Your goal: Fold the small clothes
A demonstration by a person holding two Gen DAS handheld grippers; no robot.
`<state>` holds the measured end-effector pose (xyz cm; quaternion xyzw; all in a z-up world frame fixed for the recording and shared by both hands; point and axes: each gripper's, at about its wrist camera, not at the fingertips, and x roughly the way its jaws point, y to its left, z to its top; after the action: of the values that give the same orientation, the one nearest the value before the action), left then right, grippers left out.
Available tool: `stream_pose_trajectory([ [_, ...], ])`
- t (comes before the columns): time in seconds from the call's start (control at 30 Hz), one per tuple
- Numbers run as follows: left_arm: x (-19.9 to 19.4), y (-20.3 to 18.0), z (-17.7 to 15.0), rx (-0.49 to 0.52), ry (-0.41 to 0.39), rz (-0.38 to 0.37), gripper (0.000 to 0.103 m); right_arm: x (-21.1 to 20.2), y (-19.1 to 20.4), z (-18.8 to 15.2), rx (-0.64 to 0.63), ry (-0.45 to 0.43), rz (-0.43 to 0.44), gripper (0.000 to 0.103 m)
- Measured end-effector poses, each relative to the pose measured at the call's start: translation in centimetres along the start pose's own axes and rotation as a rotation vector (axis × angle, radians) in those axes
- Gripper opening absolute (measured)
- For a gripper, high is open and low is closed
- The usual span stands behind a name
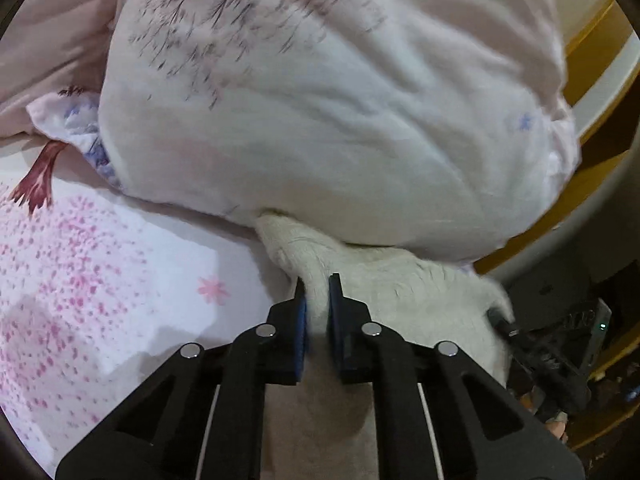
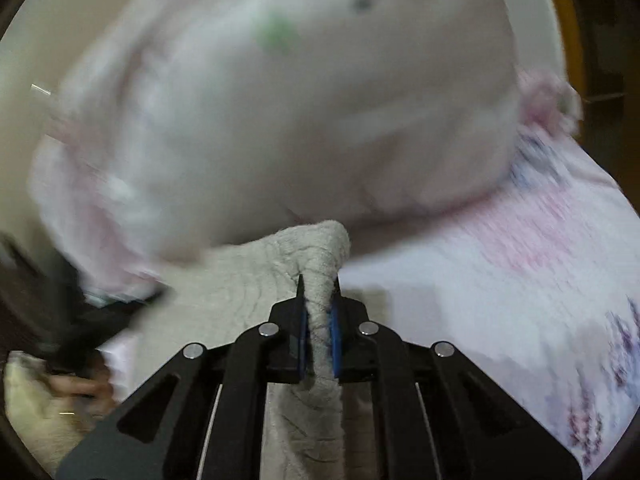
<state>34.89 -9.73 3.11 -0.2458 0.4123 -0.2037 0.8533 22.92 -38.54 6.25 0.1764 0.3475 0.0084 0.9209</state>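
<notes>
Both claws — left claw (image 1: 317, 280) and right claw (image 2: 319, 280) — pinch the cream knit garment (image 2: 256, 276) beside a pillow (image 1: 320, 120).

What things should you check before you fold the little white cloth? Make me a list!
1. Left gripper pinching the white cloth: ok.
2. Right gripper pinching the same cloth: ok.
3. Cloth stretched flat between the grippers: not ok, it is bunched and wrinkled.
4. Cloth free of the big pillow: cannot tell, its edge lies right against it.
5. Flowered sheet open beside the cloth: ok.
6. Right view sharp: not ok, blurred.
</notes>
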Motion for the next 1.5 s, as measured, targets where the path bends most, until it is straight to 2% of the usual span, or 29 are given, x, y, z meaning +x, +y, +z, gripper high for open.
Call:
stream_pose_trajectory([
  [0.07,0.8,-0.1,-0.1,-0.003,0.019,0.031,0.009,2.5,-0.2,-0.5,0.013,0.081,-0.082,0.008],
  [0.17,1.5,-0.5,0.2,0.001,0.049,0.070,0.009,3.5,0.0,-0.4,0.037,0.115,-0.113,0.011],
  [0.2,1.7,-0.7,0.2,-0.008,0.058,0.068,0.010,3.5,0.3,-0.2,0.039,0.120,-0.115,0.015],
  [0.23,1.5,-0.6,0.3,-0.019,0.063,0.057,0.011,2.8,0.1,-0.1,0.046,0.116,-0.112,0.025],
  [0.33,-0.6,0.5,0.0,-0.052,0.085,0.034,0.031,0.1,-0.8,-0.9,0.074,0.104,-0.068,0.040],
  [0.37,-1.4,0.8,-0.4,-0.066,0.098,0.021,0.042,-1.0,-1.2,-1.5,0.082,0.100,-0.035,0.041],
  [0.4,-2.1,1.0,-0.7,-0.071,0.101,0.011,0.050,-1.8,-1.7,-2.1,0.082,0.102,-0.014,0.042],
  [0.6,-6.4,1.7,-4.2,-0.037,0.113,-0.051,0.062,-4.2,-1.8,-7.5,0.058,0.169,0.062,0.041],
  [0.67,-6.6,1.6,-5.4,-0.021,0.131,-0.053,0.062,-4.3,-1.5,-8.8,0.045,0.170,0.059,0.028],
  [0.73,-6.2,1.3,-6.6,-0.002,0.135,-0.042,0.062,-4.2,-1.6,-9.2,0.045,0.155,0.040,0.019],
  [0.87,-6.1,1.2,-7.7,0.022,0.116,-0.019,0.062,-3.7,-2.7,-9.4,0.114,0.151,0.064,0.017],
  [1.0,-5.1,1.0,-8.7,0.049,0.110,0.020,0.063,-3.7,-3.0,-9.6,0.119,0.144,0.058,0.018],
  [1.07,-5.6,0.8,-8.8,0.075,0.091,0.034,0.063,-4.0,-2.5,-9.5,0.107,0.149,0.042,0.021],
  [1.17,-7.2,0.2,-8.8,0.099,0.072,0.034,0.063,-5.5,-2.4,-9.1,0.125,0.119,0.049,0.043],
  [1.23,-8.2,-0.3,-9.0,0.138,0.064,0.016,0.070,-6.6,-2.8,-8.3,0.155,0.073,0.085,0.064],
  [1.3,-8.1,-1.3,-8.9,0.177,0.067,0.025,0.085,-6.6,-3.2,-7.5,0.183,0.074,0.109,0.067],
  [1.37,-7.4,-2.1,-8.8,0.218,0.087,0.043,0.086,-5.7,-3.5,-6.7,0.209,0.108,0.143,0.069],
  [1.5,-6.2,-2.2,-8.8,0.234,0.125,0.095,0.089,-3.9,-4.3,-5.6,0.246,0.143,0.141,0.070],
])
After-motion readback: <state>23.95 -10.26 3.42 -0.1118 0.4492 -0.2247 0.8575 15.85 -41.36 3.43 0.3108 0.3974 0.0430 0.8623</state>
